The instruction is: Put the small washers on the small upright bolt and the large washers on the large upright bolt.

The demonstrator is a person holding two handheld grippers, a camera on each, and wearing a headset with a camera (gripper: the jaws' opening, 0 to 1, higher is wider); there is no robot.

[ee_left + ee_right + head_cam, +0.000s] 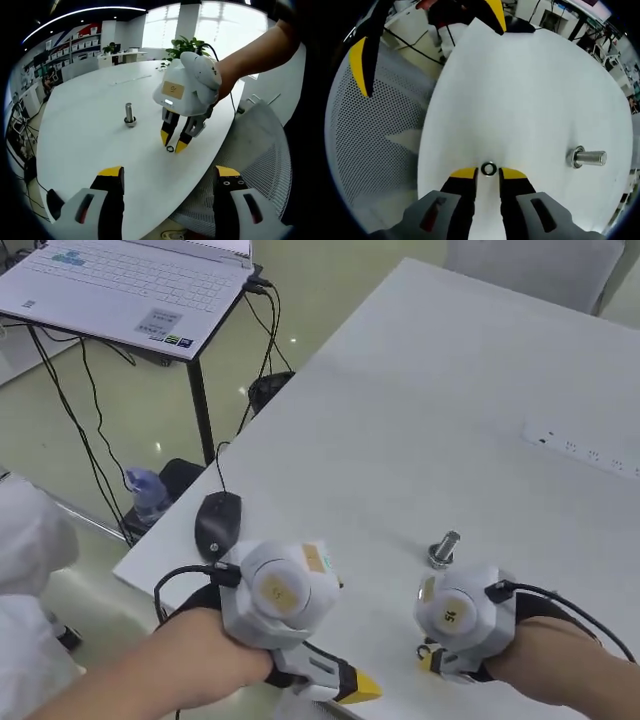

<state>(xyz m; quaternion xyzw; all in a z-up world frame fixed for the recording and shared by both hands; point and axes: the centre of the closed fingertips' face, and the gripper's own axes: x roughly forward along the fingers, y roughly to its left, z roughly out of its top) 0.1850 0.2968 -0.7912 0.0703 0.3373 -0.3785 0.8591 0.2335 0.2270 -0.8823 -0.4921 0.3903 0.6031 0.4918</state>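
Head view: the left gripper and right gripper are hovering low over the white table. The upright bolt is standing just beyond the right one. Stickers on both housings and on the laptop are carrying print too small to read.

Left gripper view: its own claw is gaping wide. The right gripper's tan label is illegible. Its tips are straddling a small washer lying on the table near the bolt.

Right gripper view: its claw is standing narrowly parted, with the washer lying flat between the tips. Contact cannot be judged.
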